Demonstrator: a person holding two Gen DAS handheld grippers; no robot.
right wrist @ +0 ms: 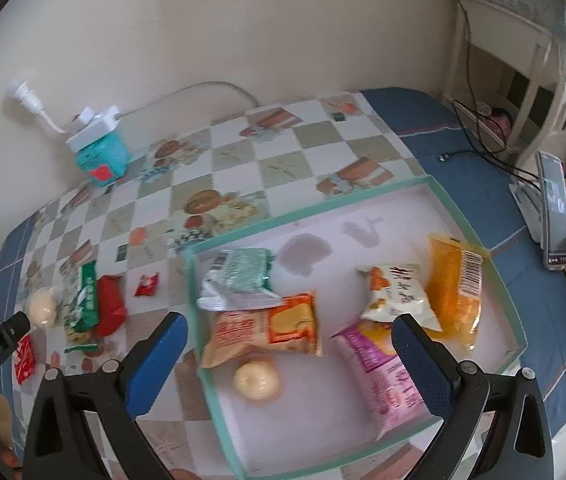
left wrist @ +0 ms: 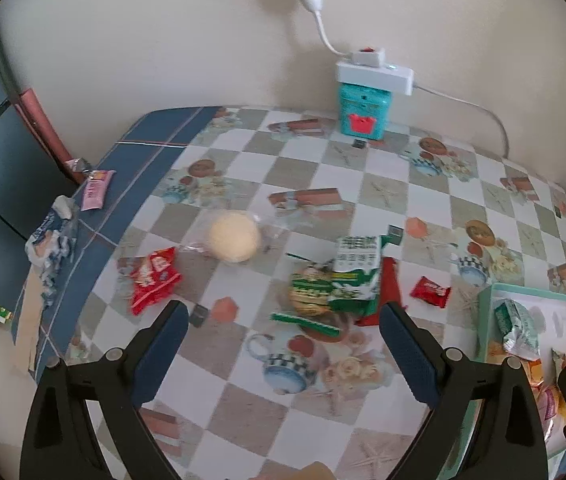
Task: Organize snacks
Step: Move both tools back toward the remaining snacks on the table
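Both grippers, left (left wrist: pixel 283 320) and right (right wrist: pixel 289 334), are spread and hold nothing. Mine on the right hangs over the tray (right wrist: pixel 479 216), where 6 snacks lie.

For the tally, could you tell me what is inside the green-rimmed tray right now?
The tray holds six snacks: green packet, orange bag, round bun, pink bag, white packet, yellow bag. Anything beneath them is hidden.

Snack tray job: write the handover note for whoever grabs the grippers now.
Left gripper: open, empty, over the table.
Right gripper: open, empty, over the tray.
Done: six snacks in the tray, including an orange pack, a pink pack and a bun.
Left on the table: a round bun, a red pack, a green pile, a small red candy, and packs at the far left edge.
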